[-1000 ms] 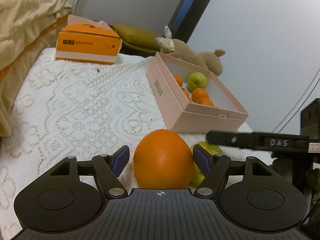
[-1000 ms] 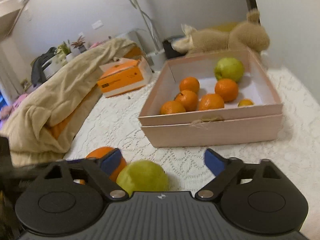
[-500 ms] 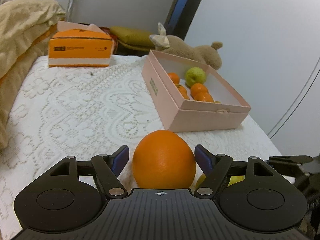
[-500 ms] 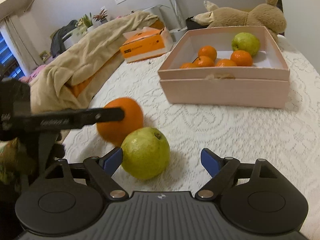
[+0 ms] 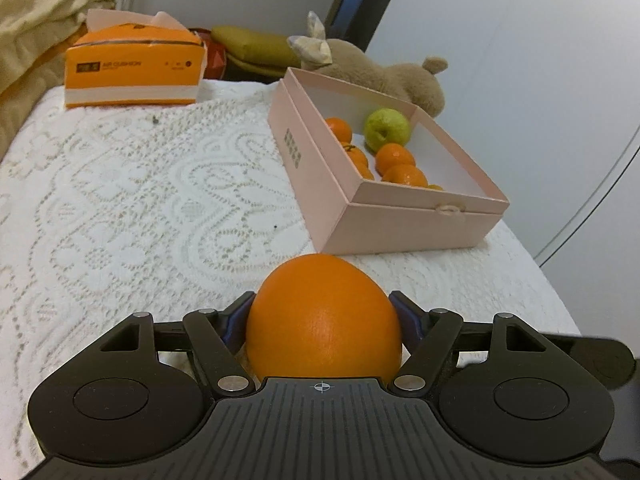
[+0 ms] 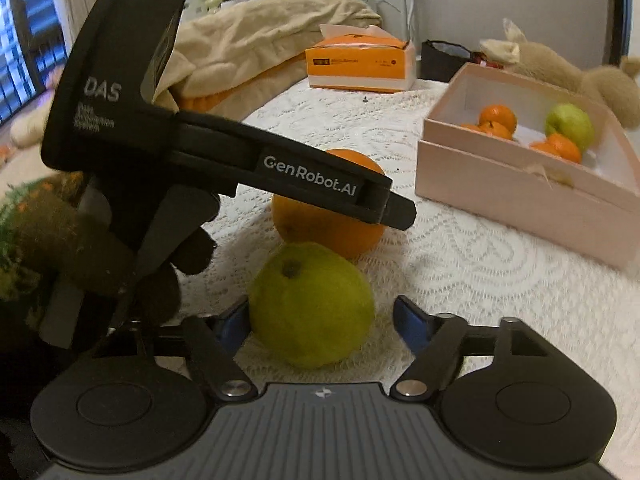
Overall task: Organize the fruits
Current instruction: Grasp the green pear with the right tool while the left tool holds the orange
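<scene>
A large orange (image 5: 324, 320) sits between the blue pads of my left gripper (image 5: 322, 318), which is shut on it. In the right wrist view the orange (image 6: 332, 232) rests on the lace cloth with the left gripper's black body across it. A green guava (image 6: 312, 308) lies between the fingers of my right gripper (image 6: 320, 320), touching the left pad; the right pad stands apart, so the gripper is open. The pink box (image 5: 400, 220) holds several small oranges and a green fruit (image 5: 386, 128); it also shows in the right wrist view (image 6: 520, 188).
An orange tissue box (image 5: 134, 72) stands at the back left. A plush toy (image 5: 380, 72) lies behind the pink box. A beige blanket (image 6: 260, 44) is heaped along the left. The bed's right edge runs beside the wall.
My left gripper has closed onto the orange. My right gripper has pulled back and swung left, so the guava now lies between its fingers and the left gripper fills its view.
</scene>
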A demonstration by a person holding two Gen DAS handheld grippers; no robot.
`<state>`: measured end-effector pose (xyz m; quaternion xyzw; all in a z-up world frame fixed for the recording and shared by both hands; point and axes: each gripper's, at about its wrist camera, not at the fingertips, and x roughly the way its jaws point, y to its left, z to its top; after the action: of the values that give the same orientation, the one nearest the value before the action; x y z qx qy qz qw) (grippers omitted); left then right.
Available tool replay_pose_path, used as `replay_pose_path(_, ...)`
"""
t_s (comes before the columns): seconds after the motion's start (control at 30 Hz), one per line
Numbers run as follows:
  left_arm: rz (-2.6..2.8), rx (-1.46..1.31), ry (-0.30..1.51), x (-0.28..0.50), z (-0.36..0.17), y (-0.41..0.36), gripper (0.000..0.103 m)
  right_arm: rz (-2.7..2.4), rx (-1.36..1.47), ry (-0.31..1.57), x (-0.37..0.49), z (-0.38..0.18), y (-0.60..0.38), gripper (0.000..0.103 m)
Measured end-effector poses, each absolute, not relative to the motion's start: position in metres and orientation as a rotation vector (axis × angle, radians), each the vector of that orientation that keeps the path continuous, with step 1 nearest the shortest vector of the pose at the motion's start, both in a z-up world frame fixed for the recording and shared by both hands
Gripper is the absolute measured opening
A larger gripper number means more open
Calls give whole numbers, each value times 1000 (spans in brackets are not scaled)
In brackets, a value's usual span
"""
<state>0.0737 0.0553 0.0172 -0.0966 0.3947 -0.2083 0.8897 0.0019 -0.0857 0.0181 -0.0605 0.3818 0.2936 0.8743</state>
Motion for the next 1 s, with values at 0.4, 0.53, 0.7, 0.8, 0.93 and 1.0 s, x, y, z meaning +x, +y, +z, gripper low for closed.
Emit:
replay_pose_path(0.4,-306,-177,806,58,23,91,77,585,-105,780,7,24,-90,71)
replay_pose_path(0.53,-310,-177,796,58,21,90,77,589,-74,770,8,30,-95,59)
replay_pose_path(0.7,-312,-216,804,61,18,92,78,560,-71,744,9,39,-108,59)
replay_pose_path(0.8,-320,-231,808,62,15,92,78,533,-62,732,10,42,-115,59)
replay_pose_path(0.93,-318,-220,804,61,15,89,78,535,-38,742,13,40,-118,60)
replay_pose_path(1.0,-319,-225,804,62,15,90,78,537,-36,744,12,39,-117,62)
